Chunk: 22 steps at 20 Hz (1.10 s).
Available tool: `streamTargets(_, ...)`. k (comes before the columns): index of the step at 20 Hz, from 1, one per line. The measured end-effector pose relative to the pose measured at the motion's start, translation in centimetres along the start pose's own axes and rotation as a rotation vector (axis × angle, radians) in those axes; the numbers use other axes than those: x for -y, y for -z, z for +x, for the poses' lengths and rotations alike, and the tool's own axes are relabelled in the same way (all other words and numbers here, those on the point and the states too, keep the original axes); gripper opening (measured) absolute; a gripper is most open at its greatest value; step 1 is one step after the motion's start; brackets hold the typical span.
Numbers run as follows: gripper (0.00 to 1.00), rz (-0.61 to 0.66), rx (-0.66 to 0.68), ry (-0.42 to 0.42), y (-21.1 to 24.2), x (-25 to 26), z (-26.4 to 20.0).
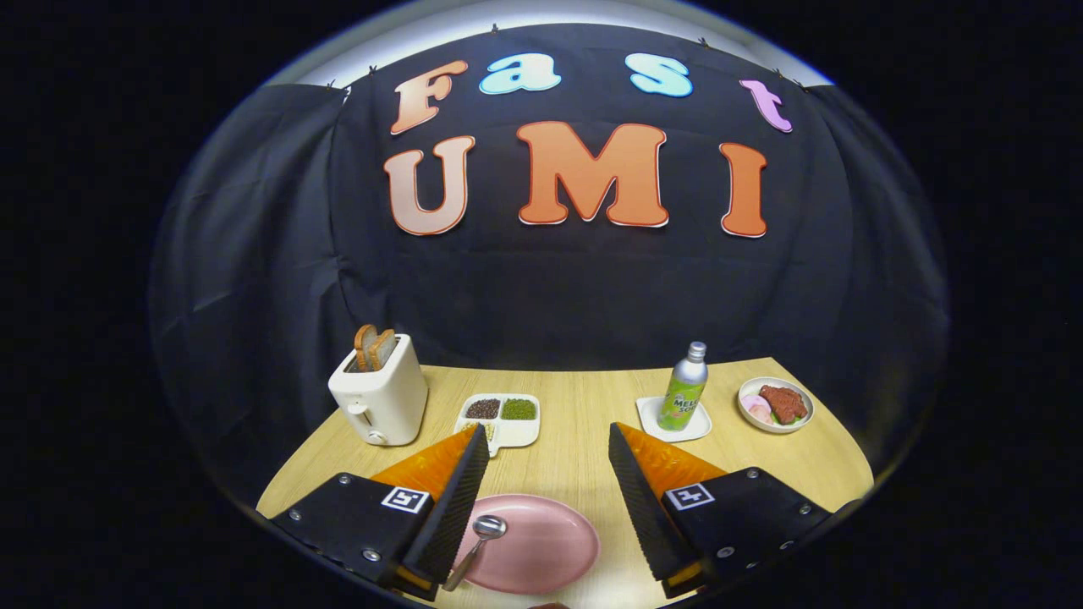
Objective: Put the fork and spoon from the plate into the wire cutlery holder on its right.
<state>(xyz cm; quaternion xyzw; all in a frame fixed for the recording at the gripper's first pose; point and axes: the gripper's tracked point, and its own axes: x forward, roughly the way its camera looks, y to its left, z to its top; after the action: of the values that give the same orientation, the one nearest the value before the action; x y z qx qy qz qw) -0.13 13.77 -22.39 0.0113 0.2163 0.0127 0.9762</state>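
Observation:
A pink plate (546,550) lies on the wooden table, low between my two fingers. A metal spoon (479,538) rests on the plate's left side, its bowl pointing away from me and its handle running down behind my left finger (453,507). My gripper (548,441) hovers above the plate, open wide, with nothing held between the fingers. The right finger (647,507) stands beside the plate's right rim.
Beyond the fingers stand a white toaster (382,397) with bread slices, a white divided tray (501,420) of beans, a green bottle (683,389) on a white coaster, and a bowl (776,404) of food at the far right.

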Motion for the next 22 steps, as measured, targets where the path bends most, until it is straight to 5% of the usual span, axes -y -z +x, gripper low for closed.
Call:
streamTargets(16,0.83,-0.039,-0.523,-0.006,19.6,-7.1,2.1)
streamTargets(22,0.47,-0.045,-0.694,0.023,23.4,-7.1,1.6)
